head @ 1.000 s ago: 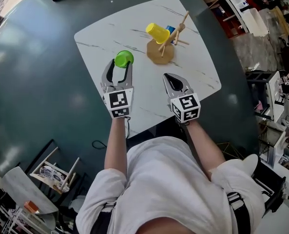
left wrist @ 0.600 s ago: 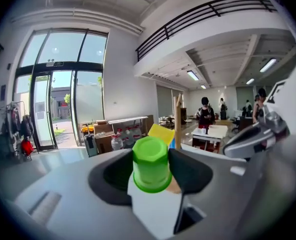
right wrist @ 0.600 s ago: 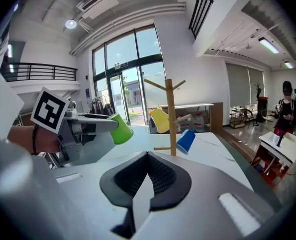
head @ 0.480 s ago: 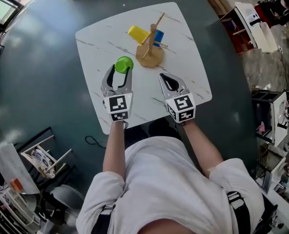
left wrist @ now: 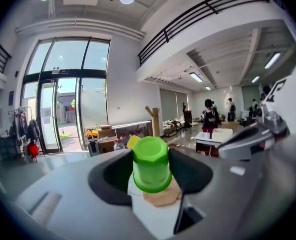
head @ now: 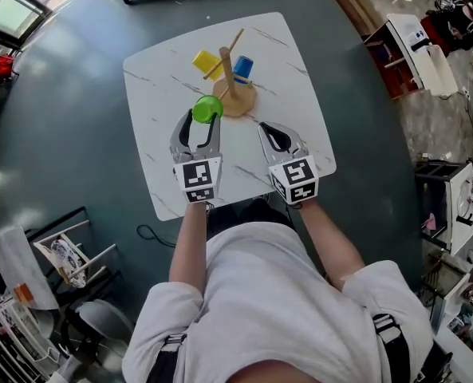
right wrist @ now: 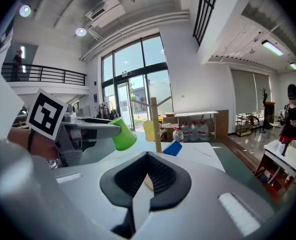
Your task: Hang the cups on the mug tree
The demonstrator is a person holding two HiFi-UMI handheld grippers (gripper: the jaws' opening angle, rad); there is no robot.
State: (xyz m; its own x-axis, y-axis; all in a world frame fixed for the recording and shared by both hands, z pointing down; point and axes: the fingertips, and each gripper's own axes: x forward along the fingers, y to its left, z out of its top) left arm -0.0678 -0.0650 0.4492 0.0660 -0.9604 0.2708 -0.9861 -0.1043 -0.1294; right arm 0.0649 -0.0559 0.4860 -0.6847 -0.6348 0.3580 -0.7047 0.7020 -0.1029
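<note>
The green cup is off the table, tilted, with my left gripper shut on it; in the left gripper view the cup fills the gap between the jaws. Just beyond it stands the wooden mug tree on its round base. A yellow cup hangs on a left peg. A blue cup sits low on the tree's far side. My right gripper is shut and empty, close to the base on the right. The right gripper view shows the tree's pole, the green cup, the yellow cup and the blue cup.
The white marble table is small, with edges close on all sides and dark floor around it. A rack stands at the lower left, shelving at the right. People stand far off in the hall.
My left gripper has carried the green cup closer to the mug tree. The right gripper has stayed shut and also sits nearer the base.
</note>
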